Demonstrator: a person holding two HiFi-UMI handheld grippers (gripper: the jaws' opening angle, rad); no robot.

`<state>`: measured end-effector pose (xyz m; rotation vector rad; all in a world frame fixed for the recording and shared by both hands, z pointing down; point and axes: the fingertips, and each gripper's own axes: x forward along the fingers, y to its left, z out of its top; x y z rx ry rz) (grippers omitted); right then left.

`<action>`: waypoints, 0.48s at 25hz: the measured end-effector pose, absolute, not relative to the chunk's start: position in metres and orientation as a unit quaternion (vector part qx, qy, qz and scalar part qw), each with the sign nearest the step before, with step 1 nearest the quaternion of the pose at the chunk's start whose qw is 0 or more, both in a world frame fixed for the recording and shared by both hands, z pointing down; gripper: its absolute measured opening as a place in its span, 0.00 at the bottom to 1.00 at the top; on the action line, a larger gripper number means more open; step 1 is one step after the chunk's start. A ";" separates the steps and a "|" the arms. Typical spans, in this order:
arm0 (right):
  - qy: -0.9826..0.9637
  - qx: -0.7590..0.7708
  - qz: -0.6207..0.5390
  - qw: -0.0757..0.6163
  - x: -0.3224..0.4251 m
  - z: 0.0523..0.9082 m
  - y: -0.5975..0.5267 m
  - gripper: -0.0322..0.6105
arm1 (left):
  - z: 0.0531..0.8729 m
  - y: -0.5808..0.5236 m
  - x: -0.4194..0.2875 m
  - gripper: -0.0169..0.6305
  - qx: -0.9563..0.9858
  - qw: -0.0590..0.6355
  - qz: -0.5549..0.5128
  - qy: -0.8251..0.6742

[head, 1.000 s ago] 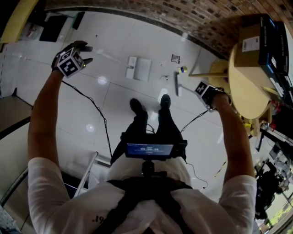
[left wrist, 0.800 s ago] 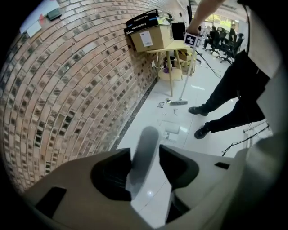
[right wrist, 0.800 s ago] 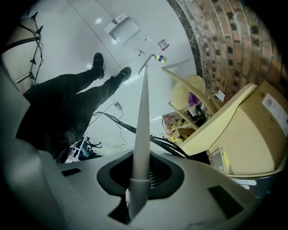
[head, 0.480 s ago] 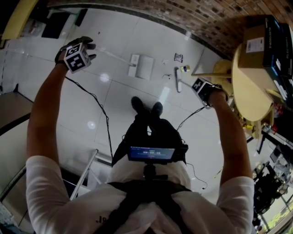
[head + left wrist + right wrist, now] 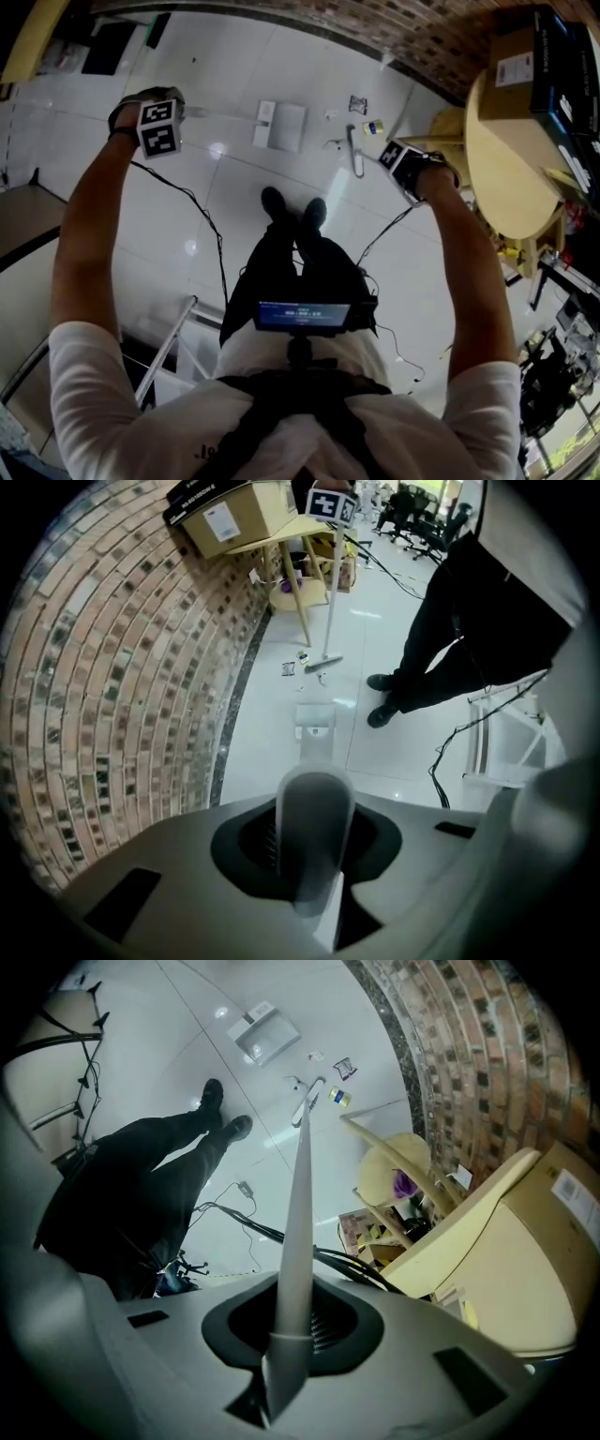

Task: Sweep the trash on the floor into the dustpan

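Just closing left hand-held gripper [image 5: 157, 127] onto dustpan handle [image 5: 314, 808]; broom [image 5: 300, 1176] already gripped.
Press dustpan [image 5: 281, 127] flat; sweep trash [image 5: 358, 105] leftward.

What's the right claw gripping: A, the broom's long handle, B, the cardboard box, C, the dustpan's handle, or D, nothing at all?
A: in the right gripper view, the right claw is clamped on the broom's long handle.

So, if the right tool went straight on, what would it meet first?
Probably the broom head on the floor: the right tool grips the broom stick and points along it. Depth is unclear.
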<state>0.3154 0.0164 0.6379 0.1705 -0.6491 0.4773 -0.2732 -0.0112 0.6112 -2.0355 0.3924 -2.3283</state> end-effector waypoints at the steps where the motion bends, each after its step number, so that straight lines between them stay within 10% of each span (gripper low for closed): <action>1: -0.317 0.084 0.238 0.914 0.315 0.639 0.017 0.12 | 0.610 -0.010 -0.267 0.12 -0.655 0.016 -0.746 0.123; 12: -0.308 0.104 0.270 0.906 0.279 0.632 0.035 0.12 | 0.615 0.008 -0.240 0.07 -0.711 -0.005 -0.694 0.117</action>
